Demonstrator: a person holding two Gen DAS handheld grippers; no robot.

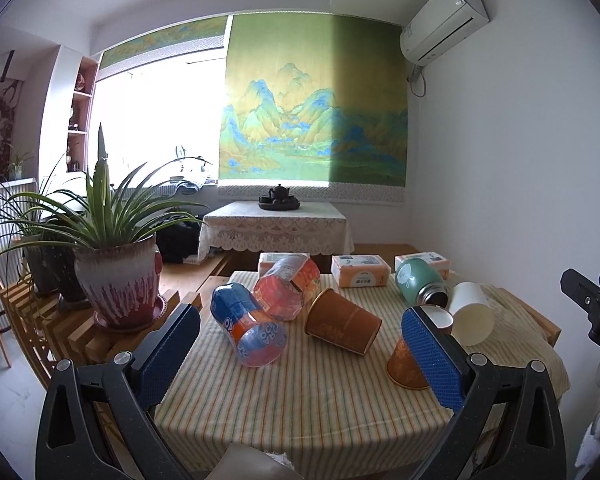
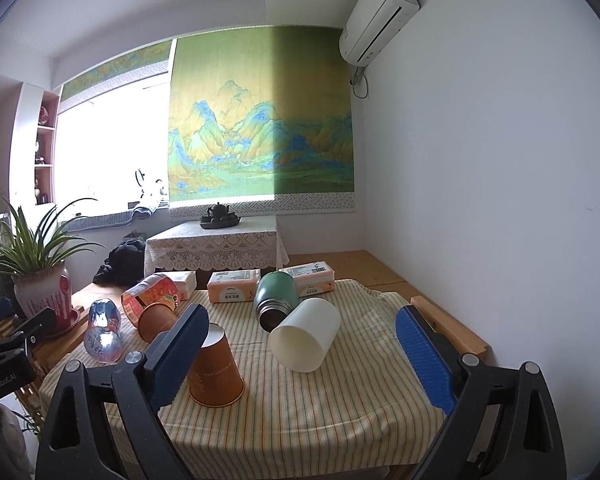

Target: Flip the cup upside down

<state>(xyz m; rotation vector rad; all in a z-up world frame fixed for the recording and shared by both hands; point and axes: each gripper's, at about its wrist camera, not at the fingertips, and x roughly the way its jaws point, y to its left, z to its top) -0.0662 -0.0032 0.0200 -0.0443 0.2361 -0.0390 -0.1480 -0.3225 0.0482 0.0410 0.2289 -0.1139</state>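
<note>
An orange paper cup (image 2: 216,372) stands upside down on the striped tablecloth; in the left wrist view the cup (image 1: 406,366) is partly behind my left gripper's right finger. A second orange cup (image 1: 340,322) lies on its side, as does a white cup (image 2: 306,334). A green flask (image 2: 276,298) lies on its side behind the white cup. My left gripper (image 1: 300,360) is open and empty above the near table edge. My right gripper (image 2: 300,360) is open and empty, the white cup ahead between its fingers.
A blue plastic-wrapped pack (image 1: 248,326) and an orange one (image 1: 288,290) lie at the table's left. Tissue packs (image 1: 360,276) line the far edge. A potted plant (image 1: 118,280) stands on a wooden rack to the left. The white wall is at the right.
</note>
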